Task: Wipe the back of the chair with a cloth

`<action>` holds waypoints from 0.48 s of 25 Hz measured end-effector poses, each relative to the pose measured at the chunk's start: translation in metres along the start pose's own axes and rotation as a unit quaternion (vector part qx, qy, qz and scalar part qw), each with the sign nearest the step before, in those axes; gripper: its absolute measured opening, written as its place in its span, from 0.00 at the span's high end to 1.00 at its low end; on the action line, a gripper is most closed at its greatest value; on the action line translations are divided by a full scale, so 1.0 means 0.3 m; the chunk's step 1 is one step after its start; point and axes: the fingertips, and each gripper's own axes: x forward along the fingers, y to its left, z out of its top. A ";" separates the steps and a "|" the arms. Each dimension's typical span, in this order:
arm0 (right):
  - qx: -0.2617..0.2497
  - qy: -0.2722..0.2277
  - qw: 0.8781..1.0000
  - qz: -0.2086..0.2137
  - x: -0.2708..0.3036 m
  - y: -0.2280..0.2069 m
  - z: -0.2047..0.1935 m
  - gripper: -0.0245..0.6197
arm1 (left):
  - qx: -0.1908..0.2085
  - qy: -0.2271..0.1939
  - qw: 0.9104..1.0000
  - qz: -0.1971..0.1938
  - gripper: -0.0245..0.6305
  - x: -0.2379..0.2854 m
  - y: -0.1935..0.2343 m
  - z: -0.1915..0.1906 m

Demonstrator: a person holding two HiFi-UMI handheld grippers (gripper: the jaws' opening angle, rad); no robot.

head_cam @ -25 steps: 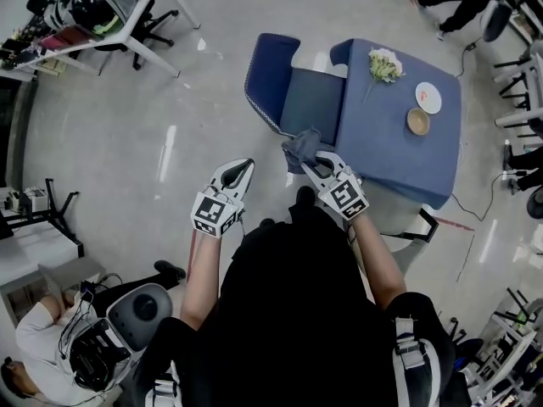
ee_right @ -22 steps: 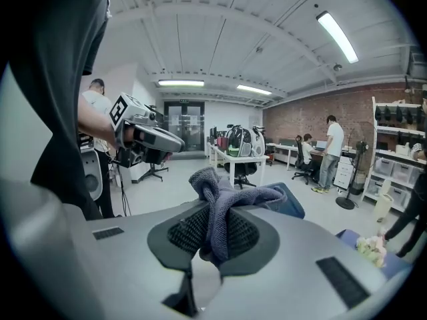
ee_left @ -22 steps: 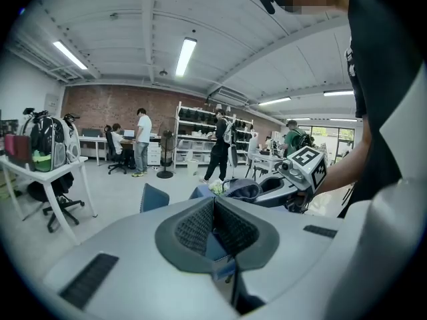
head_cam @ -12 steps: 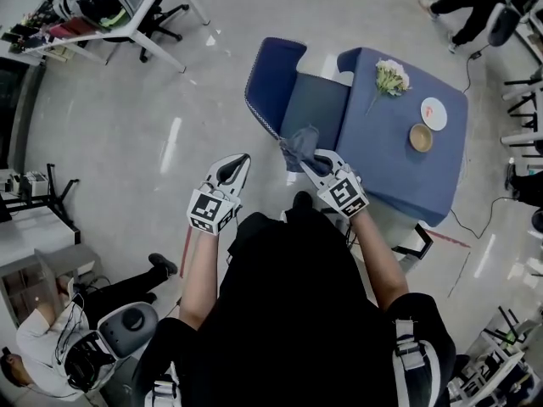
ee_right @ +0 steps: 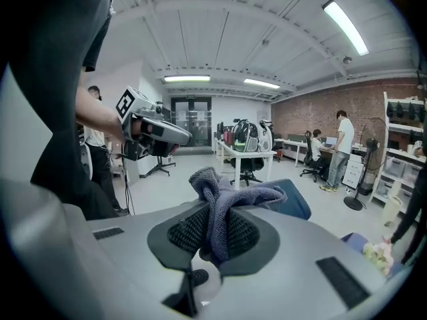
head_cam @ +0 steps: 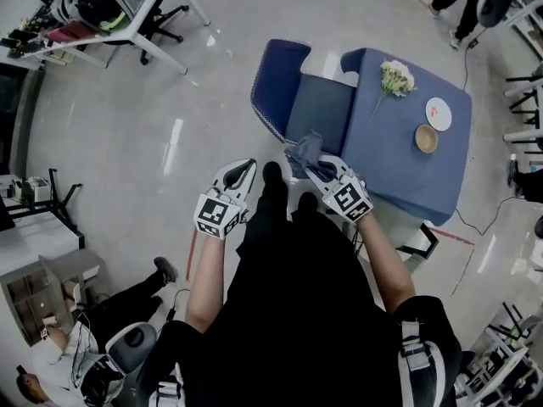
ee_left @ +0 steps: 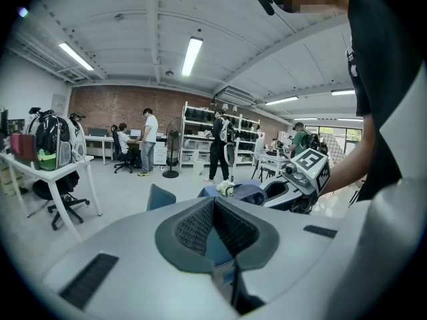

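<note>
**Cloth in the right tongs, chair back ahead and to their left**

The right gripper is clamped on a bunched grey-blue cloth. Its own view shows the fabric pinched between the pads and spilling out over the top. The left gripper has its jaws drawn together with nothing between them, and it hangs level with the right one, off to that one's left.

The chair stands just ahead of both grippers, its seat tucked toward the blue-covered table on the right gripper's far side. The chair back is the curved blue panel ahead of the cloth and to its left, roughly in front of the gap between the two grippers. Its top edge runs away from the person, much the way the jaws point.

The cloth-bearing gripper is the nearer to the chair, close by the seat's near corner. From above I cannot say whether the fabric touches it, though probably it does not. A wipe would likely mean carrying the cloth forward and leftward onto that panel, then stroking along its length.
</note>
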 end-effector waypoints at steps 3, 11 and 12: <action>0.000 0.007 1.000 -0.008 0.045 -0.011 0.018 0.86 | 0.002 0.000 1.000 -0.014 0.93 0.010 0.057 0.007; 0.003 0.023 0.999 -0.023 0.222 -0.073 0.099 0.86 | 0.009 -0.001 0.999 -0.048 0.93 0.082 0.282 0.071; 0.004 0.024 0.999 -0.026 0.249 -0.088 0.107 0.86 | 0.011 0.000 0.999 -0.053 0.93 0.096 0.312 0.077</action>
